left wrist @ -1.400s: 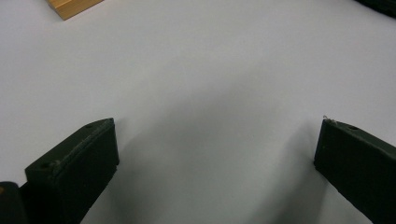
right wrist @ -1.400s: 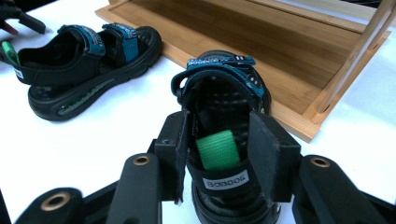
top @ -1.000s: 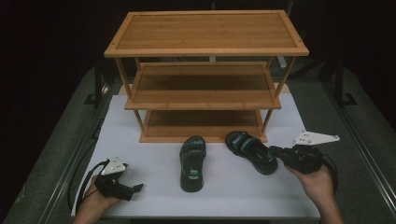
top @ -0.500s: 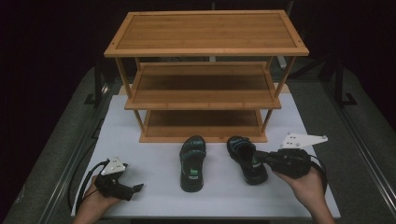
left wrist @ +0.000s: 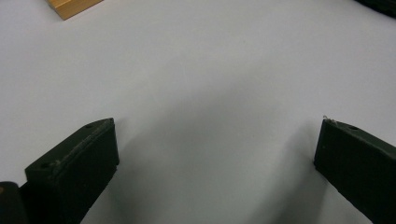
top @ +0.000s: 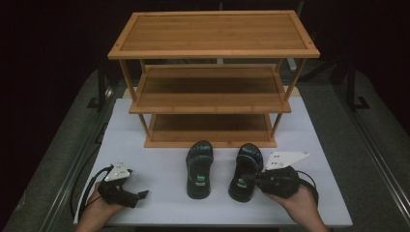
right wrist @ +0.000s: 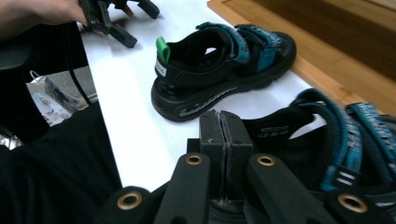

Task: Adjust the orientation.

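Observation:
Two black sandals with blue straps lie side by side on the white table top (top: 159, 166), toes toward the shelf. The left sandal (top: 199, 169) (right wrist: 219, 65) lies free and has a green tab at its heel. My right gripper (top: 252, 178) (right wrist: 226, 123) sits at the heel of the right sandal (top: 245, 166) (right wrist: 336, 140), jaws pressed together with only a thin seam between them, gripping the heel. My left gripper (top: 141, 195) (left wrist: 215, 144) rests low over bare table at the front left, open with nothing between its jaws.
A three-tier wooden shoe rack (top: 212, 34) (right wrist: 327, 51) stands at the back of the table, its shelves bare; one corner (left wrist: 70, 7) shows in the left gripper view. Dark metal rails (top: 372, 140) run along both table sides.
My right gripper moved left and toward the front, pulling the right sandal from a slanted lie to straight beside the left sandal. The left gripper stayed put.

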